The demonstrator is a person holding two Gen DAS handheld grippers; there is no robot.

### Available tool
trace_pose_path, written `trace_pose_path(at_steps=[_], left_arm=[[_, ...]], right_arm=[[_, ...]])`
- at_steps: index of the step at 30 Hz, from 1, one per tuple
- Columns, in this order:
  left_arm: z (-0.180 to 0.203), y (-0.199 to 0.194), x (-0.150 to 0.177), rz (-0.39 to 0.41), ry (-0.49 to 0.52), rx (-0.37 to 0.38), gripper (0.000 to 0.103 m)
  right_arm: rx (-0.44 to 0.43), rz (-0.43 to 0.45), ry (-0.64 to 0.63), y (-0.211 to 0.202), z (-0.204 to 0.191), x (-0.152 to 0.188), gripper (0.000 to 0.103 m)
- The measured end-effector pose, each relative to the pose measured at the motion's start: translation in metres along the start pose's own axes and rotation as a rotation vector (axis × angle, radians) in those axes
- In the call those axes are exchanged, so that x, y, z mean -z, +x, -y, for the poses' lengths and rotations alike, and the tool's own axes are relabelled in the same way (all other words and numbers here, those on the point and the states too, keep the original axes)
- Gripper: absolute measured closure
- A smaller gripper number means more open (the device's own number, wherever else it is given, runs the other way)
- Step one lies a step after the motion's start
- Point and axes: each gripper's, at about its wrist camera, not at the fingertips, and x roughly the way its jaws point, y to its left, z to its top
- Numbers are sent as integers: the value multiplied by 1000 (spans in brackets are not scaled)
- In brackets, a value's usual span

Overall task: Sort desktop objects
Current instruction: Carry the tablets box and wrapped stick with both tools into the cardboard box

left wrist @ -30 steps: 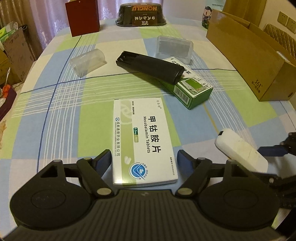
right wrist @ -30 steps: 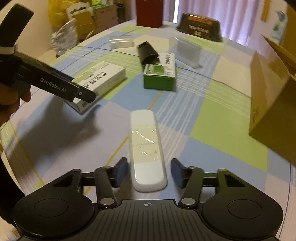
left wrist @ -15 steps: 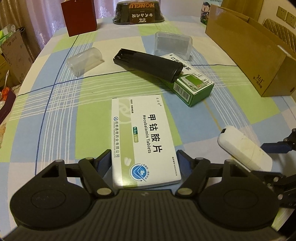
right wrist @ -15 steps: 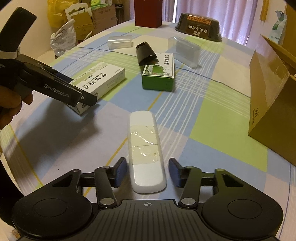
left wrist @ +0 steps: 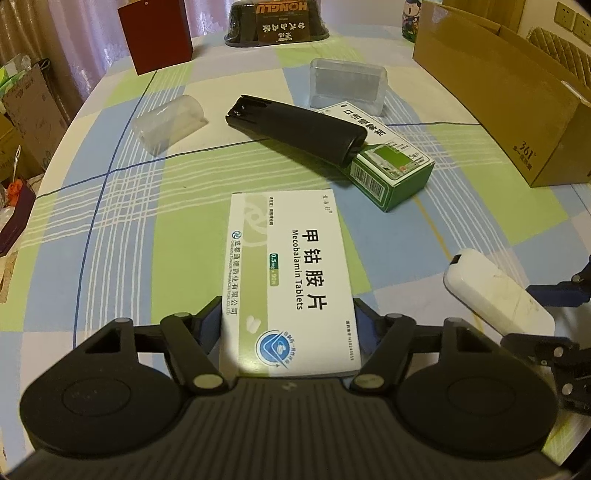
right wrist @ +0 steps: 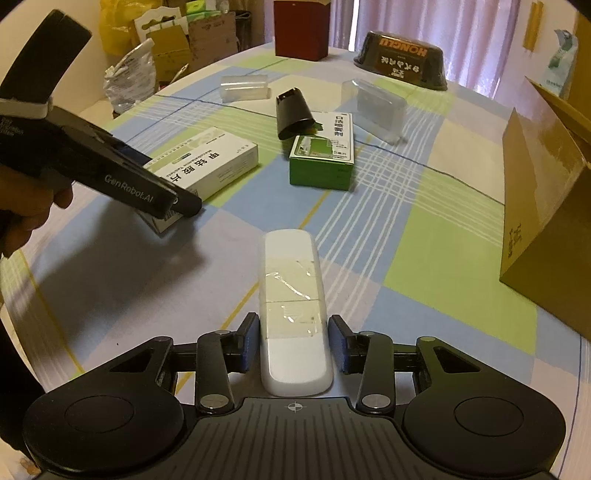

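A white Mecobalamin tablet box [left wrist: 288,266] lies flat on the checked tablecloth, and its near end sits between the fingers of my left gripper [left wrist: 288,325], which is open. To the right lies a taped white remote-like device [left wrist: 495,291]. In the right wrist view my right gripper [right wrist: 294,343] has its blue pads pressed against both sides of that white device [right wrist: 291,288], which still rests on the cloth. The left gripper [right wrist: 184,205] reaches over the tablet box [right wrist: 207,162], held by a hand.
Further back, a black case [left wrist: 299,129] leans on a green box [left wrist: 391,166]. Two clear plastic containers [left wrist: 170,122] [left wrist: 347,85] lie behind them. An open cardboard box [left wrist: 509,92] stands at the right, with a red box [left wrist: 159,33] and a black bowl [left wrist: 277,18] at the far edge.
My left gripper slid forward so the tablet box now lies deeper between its fingers. The right gripper's fingers closed in from a wider gap onto the white device.
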Motion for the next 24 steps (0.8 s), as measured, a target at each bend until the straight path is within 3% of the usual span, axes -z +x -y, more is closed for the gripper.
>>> trace_pose_path(at_steps=[24], left_arm=[[6,-31,-1,61,23,31,36]], right_arm=[[32,100,82,-30,5,-6,64]])
